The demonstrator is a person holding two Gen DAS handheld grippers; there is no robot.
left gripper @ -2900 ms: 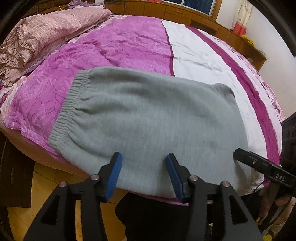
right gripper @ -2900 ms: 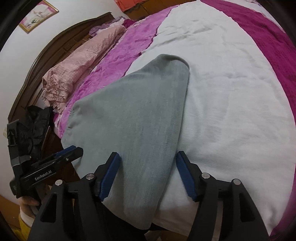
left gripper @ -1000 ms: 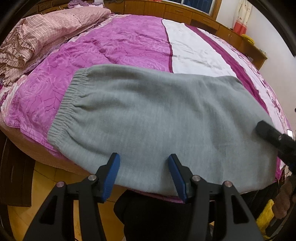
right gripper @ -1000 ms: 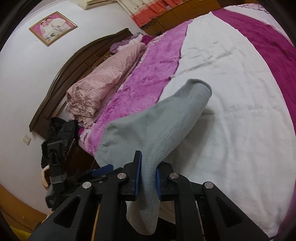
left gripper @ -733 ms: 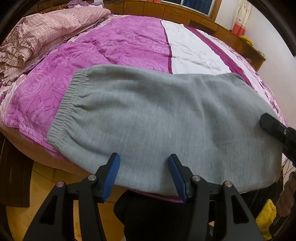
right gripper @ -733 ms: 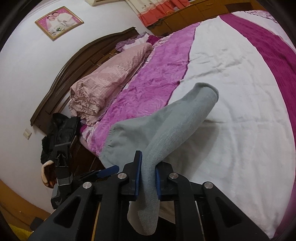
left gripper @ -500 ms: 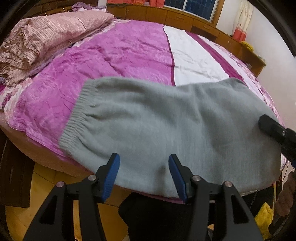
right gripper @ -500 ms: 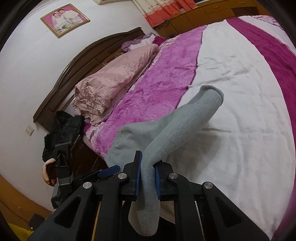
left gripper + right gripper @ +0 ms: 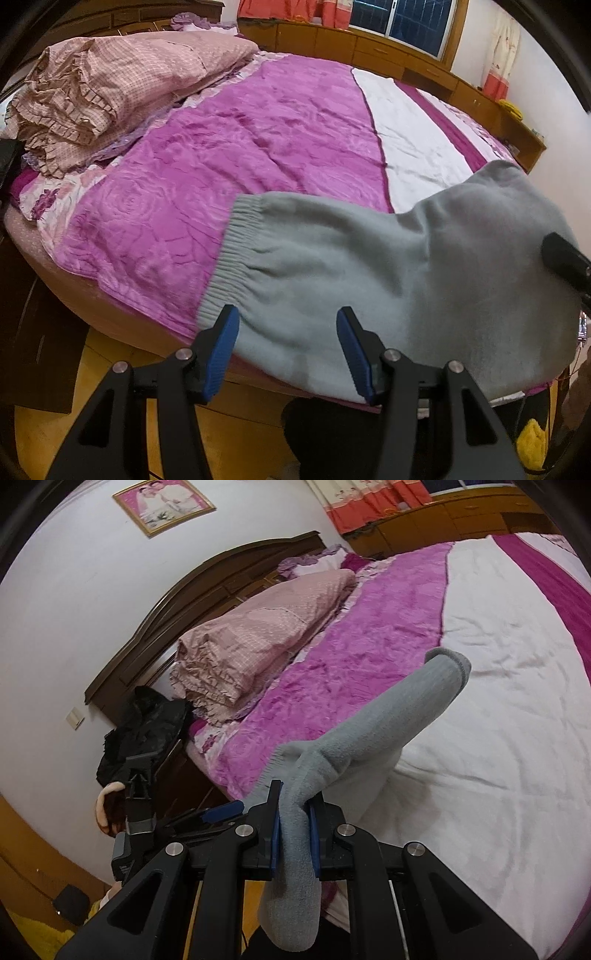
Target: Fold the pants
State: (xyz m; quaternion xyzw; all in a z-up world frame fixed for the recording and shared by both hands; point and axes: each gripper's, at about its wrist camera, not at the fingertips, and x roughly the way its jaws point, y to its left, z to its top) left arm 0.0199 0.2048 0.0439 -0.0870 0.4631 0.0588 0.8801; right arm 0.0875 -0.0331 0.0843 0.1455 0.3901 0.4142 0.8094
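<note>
The left gripper (image 9: 288,347) has its jaws wide apart, and its blue pads (image 9: 221,350) stand on both sides of the near edge of the grey pants (image 9: 388,280) without pressing the cloth. The pants lie across the near edge of the bed (image 9: 258,147), with the ribbed waistband (image 9: 231,258) at the left. At the right the cloth rises up into a hump, and a dark part of the right gripper (image 9: 565,258) is against it there. A folded pink checked quilt (image 9: 110,85) lies far left on the bed. Wooden cabinets (image 9: 351,44) stand behind, under a window (image 9: 399,22).
</note>
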